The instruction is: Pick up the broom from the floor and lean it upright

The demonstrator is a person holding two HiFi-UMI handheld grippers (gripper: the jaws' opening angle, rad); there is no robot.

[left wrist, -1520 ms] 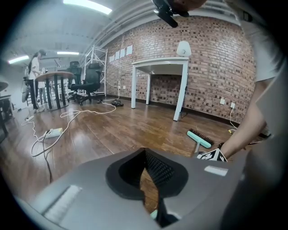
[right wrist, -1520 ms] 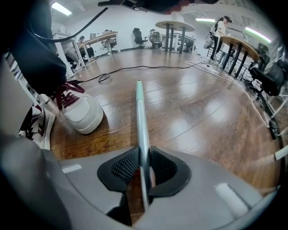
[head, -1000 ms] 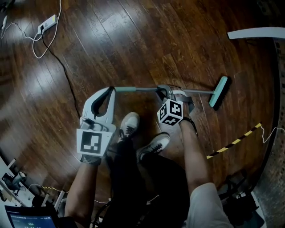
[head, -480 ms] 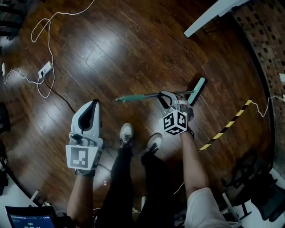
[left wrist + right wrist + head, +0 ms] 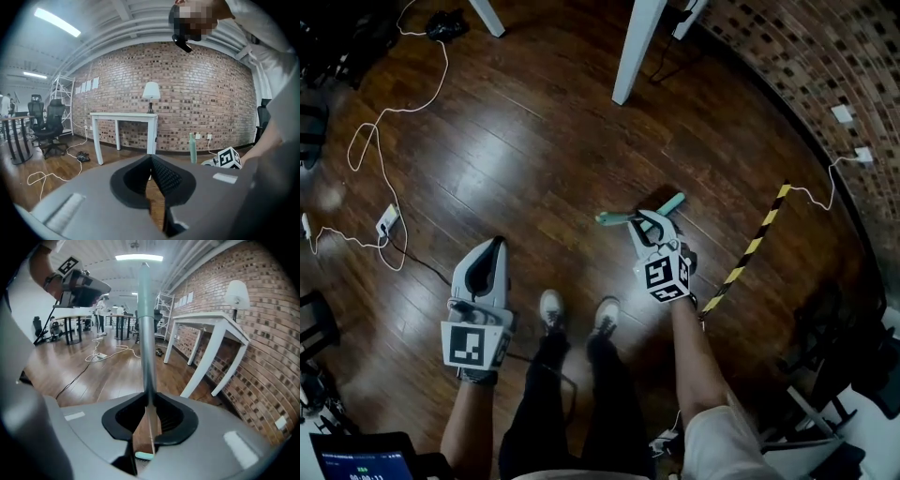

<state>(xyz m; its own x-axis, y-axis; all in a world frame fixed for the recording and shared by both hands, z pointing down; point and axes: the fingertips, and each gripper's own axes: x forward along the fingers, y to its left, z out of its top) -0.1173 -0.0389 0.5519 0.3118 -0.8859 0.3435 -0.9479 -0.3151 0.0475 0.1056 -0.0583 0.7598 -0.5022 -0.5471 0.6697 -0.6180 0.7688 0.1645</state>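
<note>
Right gripper view: broom handle (image 5: 146, 333) is clamped by the right gripper (image 5: 147, 401) and raised near upright. Left gripper (image 5: 151, 174) is closed, empty. Held single-handed, the handle could be pivoted or slipped; beyond, the white table (image 5: 206, 357) could be struck.

Dark glossy wood floor (image 5: 534, 141). Brick wall (image 5: 197, 93); white table (image 5: 124, 116) stands before it with a lamp (image 5: 151, 91) on top. Black office chairs (image 5: 51, 126) sit at far left. Strip lights (image 5: 56, 22) run overhead.
</note>
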